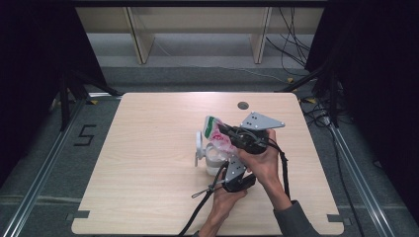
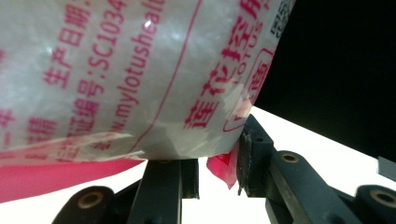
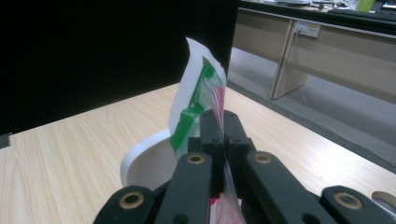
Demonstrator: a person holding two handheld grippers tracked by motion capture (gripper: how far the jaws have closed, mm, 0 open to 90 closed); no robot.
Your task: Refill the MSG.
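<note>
While both tools point(image 1: 232, 143) grip the bag point(image 1: 215, 129), table point(image 1: 148, 148) edges lie well apart.

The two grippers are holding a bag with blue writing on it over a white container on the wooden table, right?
Not quite: the writing is red, not blue, as the left gripper view shows. The rest holds: the left gripper and the right gripper both hold the bag over the white container on the wooden table.

Overhead view — two close jaw-level views
</note>
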